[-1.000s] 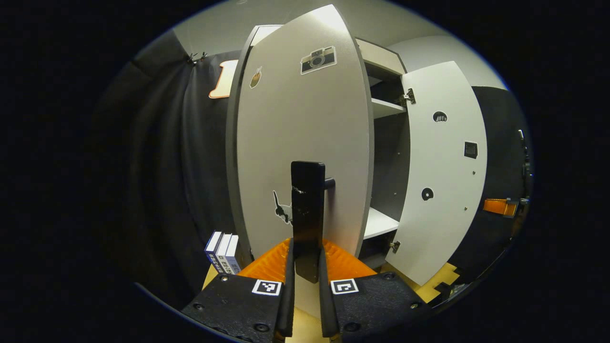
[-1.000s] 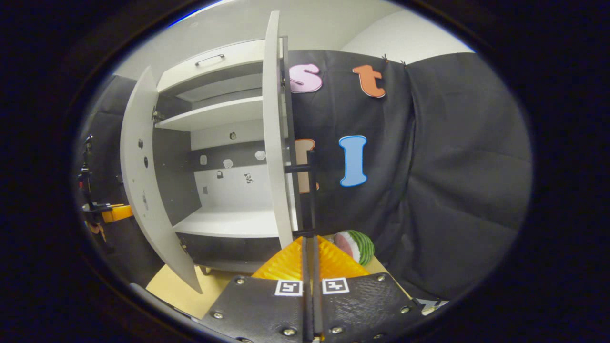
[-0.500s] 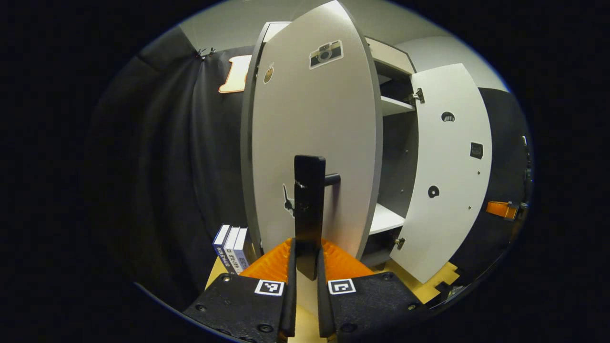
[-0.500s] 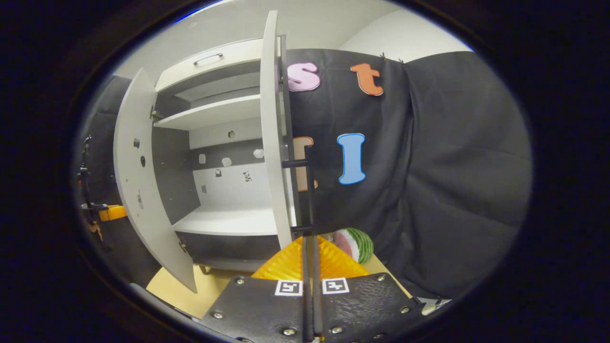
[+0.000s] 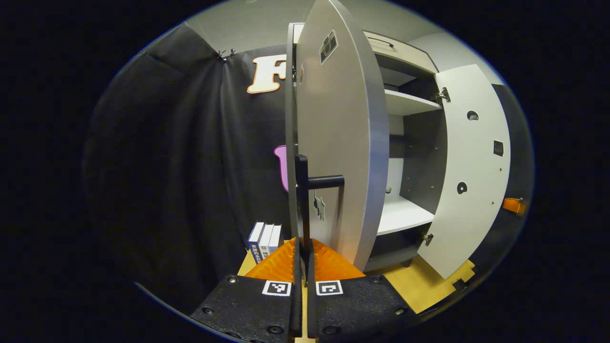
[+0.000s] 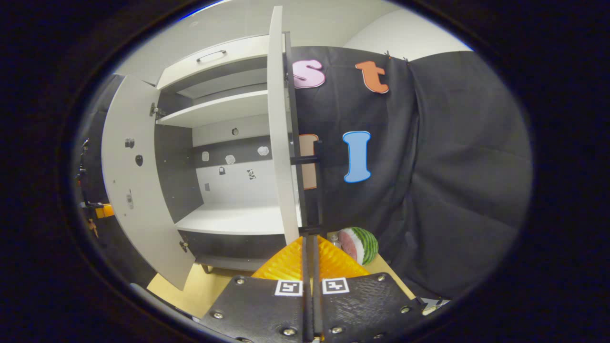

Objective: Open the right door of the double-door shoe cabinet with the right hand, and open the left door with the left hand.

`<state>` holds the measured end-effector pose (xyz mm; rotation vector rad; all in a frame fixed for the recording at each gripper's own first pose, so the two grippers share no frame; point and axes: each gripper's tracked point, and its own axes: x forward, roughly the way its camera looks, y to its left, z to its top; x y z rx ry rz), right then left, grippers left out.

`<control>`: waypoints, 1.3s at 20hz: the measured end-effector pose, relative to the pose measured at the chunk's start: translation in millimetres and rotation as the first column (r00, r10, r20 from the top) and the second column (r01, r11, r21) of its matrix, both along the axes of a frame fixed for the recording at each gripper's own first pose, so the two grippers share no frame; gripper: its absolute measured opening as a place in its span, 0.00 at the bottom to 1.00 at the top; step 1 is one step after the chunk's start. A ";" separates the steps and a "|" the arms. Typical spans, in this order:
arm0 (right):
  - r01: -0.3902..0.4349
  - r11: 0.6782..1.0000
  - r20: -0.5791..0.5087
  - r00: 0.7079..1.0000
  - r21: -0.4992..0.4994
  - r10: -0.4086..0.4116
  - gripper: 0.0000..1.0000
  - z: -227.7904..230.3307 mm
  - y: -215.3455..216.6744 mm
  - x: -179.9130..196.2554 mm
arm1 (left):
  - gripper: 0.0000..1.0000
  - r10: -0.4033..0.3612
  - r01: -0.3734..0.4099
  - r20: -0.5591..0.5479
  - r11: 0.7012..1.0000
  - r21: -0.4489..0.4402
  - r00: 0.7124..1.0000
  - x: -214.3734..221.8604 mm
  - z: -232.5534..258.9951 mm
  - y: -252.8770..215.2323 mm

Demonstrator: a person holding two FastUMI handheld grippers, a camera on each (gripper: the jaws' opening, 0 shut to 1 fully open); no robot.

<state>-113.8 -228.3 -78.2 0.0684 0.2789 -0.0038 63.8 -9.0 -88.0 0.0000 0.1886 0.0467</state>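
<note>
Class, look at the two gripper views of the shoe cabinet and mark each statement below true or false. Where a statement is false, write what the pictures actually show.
1. Both cabinet doors stand open. True: the left door and the right door are both swung out.
2. The left gripper has its jaws closed on the left door's handle. True.
3. The lower shelf is packed with shoes. False: it is bare.
4. A watermelon slice lies on the floor beside the right door. True.
5. The right gripper hangs free with its jaws wide open. False: they are closed on the right door's handle.
6. The books lie inside the cabinet. False: they stand outside, by the left door.
</note>
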 end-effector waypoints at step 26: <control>0.036 0.999 -0.002 0.999 0.016 -0.036 0.01 -2.5 -2.8 -2.2 | 0.39 -0.027 0.027 -0.003 0.992 -0.126 1.000 -13.9 -2.5 0.7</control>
